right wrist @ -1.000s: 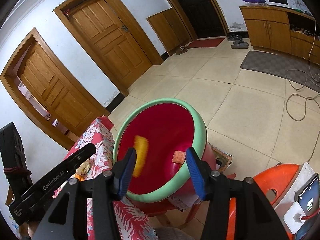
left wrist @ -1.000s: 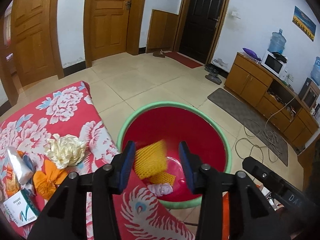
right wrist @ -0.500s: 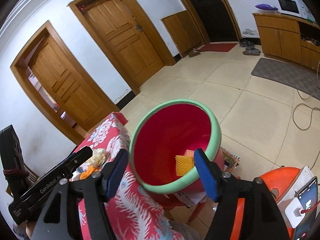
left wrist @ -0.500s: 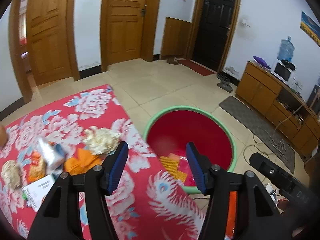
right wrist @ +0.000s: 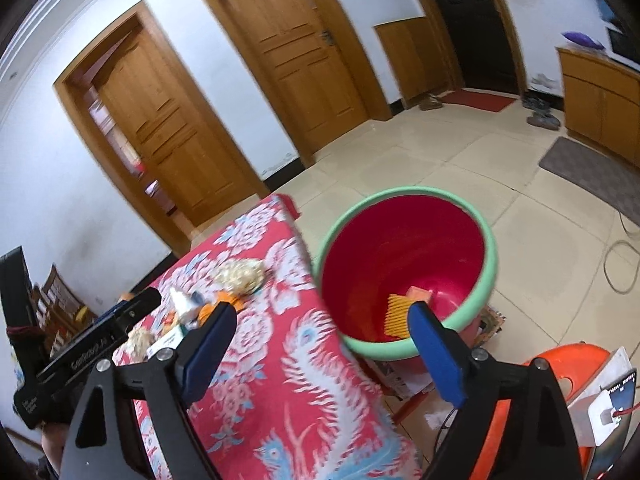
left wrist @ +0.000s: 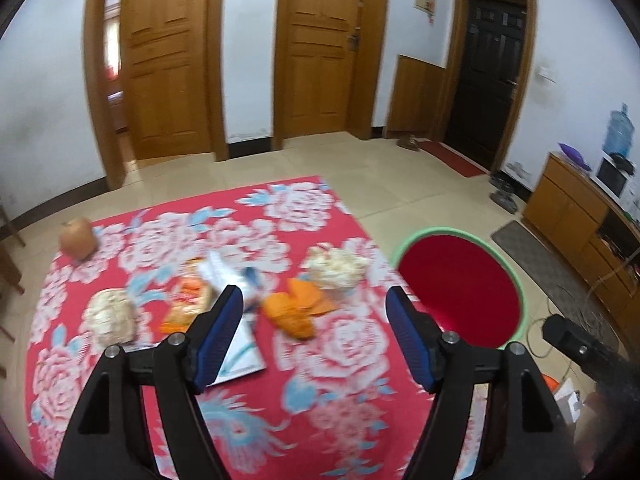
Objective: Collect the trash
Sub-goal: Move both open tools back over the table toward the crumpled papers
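Note:
My left gripper (left wrist: 315, 300) hangs over the red floral tablecloth (left wrist: 352, 360), its jaws opening with nothing between them. Under it lie an orange scrap (left wrist: 290, 314), a cream crumpled paper ball (left wrist: 339, 268), a white tube (left wrist: 226, 274), an orange snack wrapper (left wrist: 188, 302), a white box (left wrist: 240, 354) and a second paper ball (left wrist: 110, 318). The red basin with a green rim (right wrist: 400, 194) stands off the table's right edge and holds a yellow foam net (right wrist: 396, 316) and an orange piece (right wrist: 420, 294). My right gripper (right wrist: 320, 316) is near the basin's near rim, jaws opening and empty.
A round brown fruit (left wrist: 78, 236) sits at the cloth's far left corner. An orange stool (right wrist: 560, 364) with a phone on a charger (right wrist: 614, 398) stands right of the basin. Cables (right wrist: 618, 264) lie on the tiled floor. Wooden doors line the far wall.
The yellow foam net fell from the left gripper into the basin. Both grippers widened their jaws. The left one swung left from over the basin to over the table trash; the right drew back.

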`<state>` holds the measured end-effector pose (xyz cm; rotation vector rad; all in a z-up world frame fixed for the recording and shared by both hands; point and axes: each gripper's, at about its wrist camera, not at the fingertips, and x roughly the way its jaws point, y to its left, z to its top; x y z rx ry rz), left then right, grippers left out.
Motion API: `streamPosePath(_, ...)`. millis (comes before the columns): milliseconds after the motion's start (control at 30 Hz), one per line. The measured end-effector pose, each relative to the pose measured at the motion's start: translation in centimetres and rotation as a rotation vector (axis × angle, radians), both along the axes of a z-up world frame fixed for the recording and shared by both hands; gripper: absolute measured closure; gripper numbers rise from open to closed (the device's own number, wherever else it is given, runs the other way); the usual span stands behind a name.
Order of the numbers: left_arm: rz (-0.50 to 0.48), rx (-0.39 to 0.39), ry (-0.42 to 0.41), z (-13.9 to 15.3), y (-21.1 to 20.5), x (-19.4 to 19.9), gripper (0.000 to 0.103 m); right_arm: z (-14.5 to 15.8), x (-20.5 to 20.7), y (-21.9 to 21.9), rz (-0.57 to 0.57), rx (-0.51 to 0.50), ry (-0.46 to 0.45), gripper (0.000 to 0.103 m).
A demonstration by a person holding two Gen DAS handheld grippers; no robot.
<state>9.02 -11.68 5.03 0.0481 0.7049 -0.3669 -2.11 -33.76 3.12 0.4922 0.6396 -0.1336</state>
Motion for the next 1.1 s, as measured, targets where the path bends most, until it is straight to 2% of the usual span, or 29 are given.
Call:
streamPosePath(67, 0.031, 0.004, 0.002, 0.0, 1.6, 0.2, 0.029, 0.4, 0.6, 1.2, 0.031, -0.013, 0.003, 0.010)
streamPosePath(233, 0.113, 0.019, 0.001, -0.1, 5.7, 0.9, 0.029, 1.1, 2.2, 2.9, 0.075, -0.038, 0.010, 0.010)
streamPosePath(433, 0.224, 0.024, -0.004, -0.2, 10.5, 2.1, 0.027, 1.3, 4.7, 5.1, 0.127, -0.077, 0.034, 0.002)
streamPosePath(600, 0.306, 0.028, 0.010, -0.8, 14.0, 3.5, 0.026, 0.9, 7.3, 6.5, 0.163, -0.107, 0.057, 0.001)
streamPosePath(767, 0.360, 0.048, 0.047, -2.7, 16.3, 5.5, 0.025, -0.1, 10.0, 7.5, 0.197, -0.102, 0.080, 0.001)
streamPosePath(1100, 0.397, 0.020, 0.153, -7.5, 17.7, 8.6, 0.025, -3.5, 15.6, 8.4, 0.203, -0.134, 0.144, 0.001)
